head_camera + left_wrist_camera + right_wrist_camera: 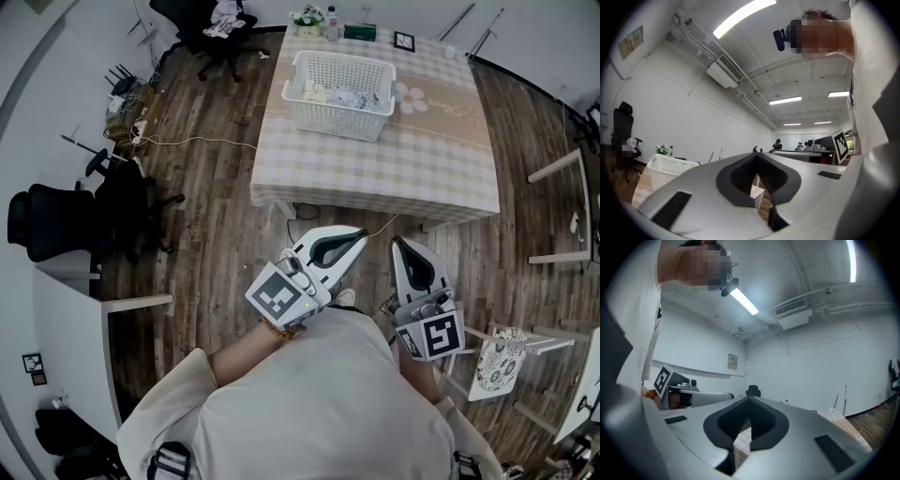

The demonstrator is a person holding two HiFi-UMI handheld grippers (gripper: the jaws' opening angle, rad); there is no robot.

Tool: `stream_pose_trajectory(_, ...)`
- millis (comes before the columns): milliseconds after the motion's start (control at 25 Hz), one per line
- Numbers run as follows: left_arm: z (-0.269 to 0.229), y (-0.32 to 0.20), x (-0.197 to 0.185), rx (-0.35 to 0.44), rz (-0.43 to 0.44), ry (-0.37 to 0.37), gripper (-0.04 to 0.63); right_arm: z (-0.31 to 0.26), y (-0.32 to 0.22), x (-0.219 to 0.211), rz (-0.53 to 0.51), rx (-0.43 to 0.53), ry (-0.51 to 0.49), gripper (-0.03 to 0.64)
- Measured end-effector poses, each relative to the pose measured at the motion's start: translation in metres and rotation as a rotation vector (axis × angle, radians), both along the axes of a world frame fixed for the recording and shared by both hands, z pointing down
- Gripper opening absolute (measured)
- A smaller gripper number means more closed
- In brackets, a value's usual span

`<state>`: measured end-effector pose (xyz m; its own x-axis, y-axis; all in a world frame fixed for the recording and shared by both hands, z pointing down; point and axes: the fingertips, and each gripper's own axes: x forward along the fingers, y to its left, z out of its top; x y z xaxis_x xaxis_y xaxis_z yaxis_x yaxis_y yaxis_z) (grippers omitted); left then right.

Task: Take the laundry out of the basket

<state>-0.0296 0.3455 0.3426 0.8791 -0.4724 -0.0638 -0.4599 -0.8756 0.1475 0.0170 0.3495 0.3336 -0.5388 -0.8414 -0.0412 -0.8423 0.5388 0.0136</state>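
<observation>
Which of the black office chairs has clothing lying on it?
The black office chair beyond the table's far left corner: light clothing lies on it. The black chair beside the left wall is bare.

Tablecloth (394,164) script, wall poster (732,361) too small; nothing legible.

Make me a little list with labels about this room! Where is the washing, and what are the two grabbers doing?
basket: white basket on the checked table
laundry: crumpled laundry lying inside the basket, none on the table
left gripper: left gripper shut, empty, over the floor in front of the table
right gripper: right gripper shut, empty, beside the left one
also on table: flowers and a bottle at the far edge
by the wall: black office chair
</observation>
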Motion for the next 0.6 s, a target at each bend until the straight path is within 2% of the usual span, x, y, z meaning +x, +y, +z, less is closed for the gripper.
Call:
stream_pose_trajectory(280,0.003,-0.002,0.021,0.005,0.001,-0.007,0.017,0.002,-0.001,0.021,0.002,0.0,-0.004,0.008)
stream_pose_trajectory(400,0.006,-0.002,0.035,-0.012,0.006,-0.011,0.017,0.004,-0.003,0.033,0.003,-0.009,-0.015,0.009)
stream_pose_trajectory(600,0.009,-0.007,0.063,0.005,0.009,0.001,0.017,0.005,-0.004,0.06,0.008,-0.004,-0.018,0.009)
